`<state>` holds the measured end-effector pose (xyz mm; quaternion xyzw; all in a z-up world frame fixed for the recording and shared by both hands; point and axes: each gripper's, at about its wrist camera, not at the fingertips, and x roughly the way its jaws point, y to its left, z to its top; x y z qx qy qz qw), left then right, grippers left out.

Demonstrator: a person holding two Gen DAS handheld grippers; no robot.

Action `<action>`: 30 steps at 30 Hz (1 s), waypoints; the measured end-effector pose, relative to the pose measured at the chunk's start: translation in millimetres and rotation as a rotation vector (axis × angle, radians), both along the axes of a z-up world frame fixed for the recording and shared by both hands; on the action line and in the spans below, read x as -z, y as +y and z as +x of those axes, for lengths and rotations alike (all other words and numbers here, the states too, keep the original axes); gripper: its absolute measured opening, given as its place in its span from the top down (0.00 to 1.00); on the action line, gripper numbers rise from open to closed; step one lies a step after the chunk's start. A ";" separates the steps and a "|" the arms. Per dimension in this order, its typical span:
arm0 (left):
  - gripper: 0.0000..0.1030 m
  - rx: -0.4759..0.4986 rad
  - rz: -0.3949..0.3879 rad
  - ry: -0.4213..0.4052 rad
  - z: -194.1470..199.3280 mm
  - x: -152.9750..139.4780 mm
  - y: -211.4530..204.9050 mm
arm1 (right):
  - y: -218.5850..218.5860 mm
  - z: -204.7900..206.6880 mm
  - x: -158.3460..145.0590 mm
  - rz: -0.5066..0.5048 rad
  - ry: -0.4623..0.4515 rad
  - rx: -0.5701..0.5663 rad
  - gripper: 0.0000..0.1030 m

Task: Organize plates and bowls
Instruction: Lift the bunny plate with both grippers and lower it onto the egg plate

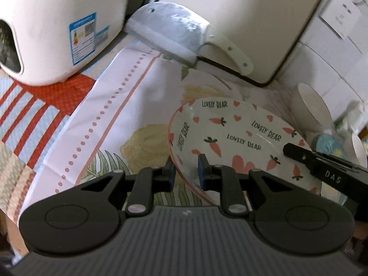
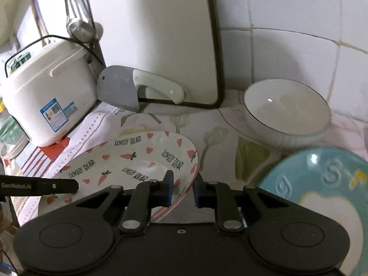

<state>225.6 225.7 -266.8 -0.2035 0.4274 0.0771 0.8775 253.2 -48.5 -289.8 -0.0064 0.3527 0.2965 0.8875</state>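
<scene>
Step in hand: I am taking the carrot plate [image 2: 135,161] by two opposite rims, one gripper on each side, so I can carry it toward the other dishes.
Left gripper [image 1: 185,172]: my fingers straddle the plate's near-left rim with a gap showing on both sides, so they are spread around it, not yet pinching.
Right gripper [image 2: 182,189]: the same on the plate's right rim, one finger over the inside, one outside; parted, with the rim in between.
Where the plate is: it lies on the flowered cloth [image 2: 220,135], tilted up a little at my right side, I think, though the fisheye bends it too much to be sure.
How to do it well: I should press both pairs of fingers onto the rim at the same time and lift evenly (glazed rims slip if only one side bites first), keeping it level and well below the cutting board [image 2: 161,34] and the cleaver [image 2: 119,89] leaning behind it.
Plates: two, the carrot plate and a blue plate [image 2: 322,179] just to the right.
Bowls: one white bowl [image 2: 285,108] clearly seen near the tiled wall.
Other things: one rice cooker [image 2: 46,96] at the left, one cutting board, one cleaver.
</scene>
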 end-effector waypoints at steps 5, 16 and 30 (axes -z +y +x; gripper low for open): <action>0.83 0.034 -0.013 0.008 -12.7 -11.4 -8.9 | -17.5 -17.6 -8.5 0.021 0.014 0.035 0.79; 0.83 0.168 0.009 -0.039 -35.8 -60.3 -49.4 | -70.7 -62.9 -39.3 0.073 -0.005 0.153 0.79; 0.83 0.357 -0.040 -0.089 -12.3 -82.5 -134.5 | -166.6 -86.7 -64.0 0.065 -0.071 0.341 0.78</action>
